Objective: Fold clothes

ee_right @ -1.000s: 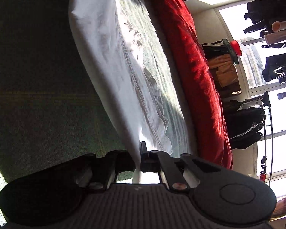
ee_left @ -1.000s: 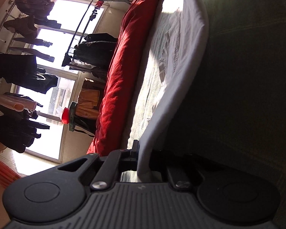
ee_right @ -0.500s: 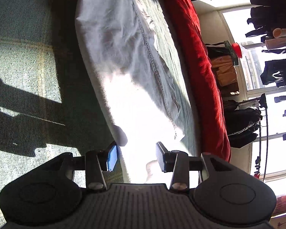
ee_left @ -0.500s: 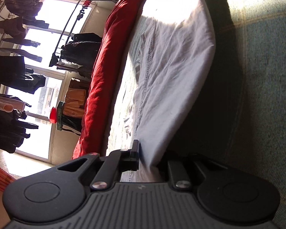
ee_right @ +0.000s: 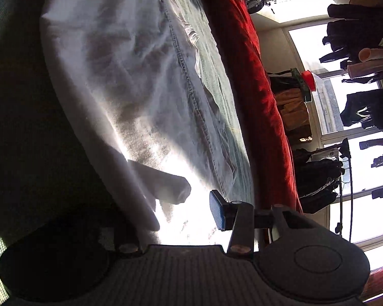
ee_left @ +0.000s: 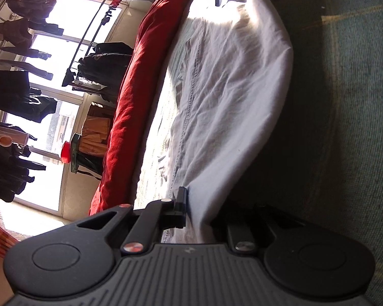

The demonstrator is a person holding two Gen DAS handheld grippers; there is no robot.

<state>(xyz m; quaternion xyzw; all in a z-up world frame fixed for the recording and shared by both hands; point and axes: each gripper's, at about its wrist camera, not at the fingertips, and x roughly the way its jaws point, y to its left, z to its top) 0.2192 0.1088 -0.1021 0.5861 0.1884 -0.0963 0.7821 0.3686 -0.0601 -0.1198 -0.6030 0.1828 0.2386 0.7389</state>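
Left wrist view: my left gripper (ee_left: pixel 198 210) pinches the white garment (ee_left: pixel 232 97), hiding one finger; my right gripper (ee_right: pixel 176 219) gapes wide.

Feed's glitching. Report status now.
Left gripper shut on white garment. Right gripper open, garment released. Folded on green bedcover. Nothing in the way.

My left claw (ee_left: pixel 196 211): black, ribbed body;
My right claw (ee_right: pixel 183 214): black; blue pad (ee_right: pixel 215 213);
Garment (ee_left: pixel 232 97): pale whitish-grey, stitched seams;
Bed cover (ee_left: pixel 357 102): green, faint yellow lines;
Bolster (ee_left: pixel 138 94): deep red;
Hanging clothes (ee_left: pixel 15 94): dark
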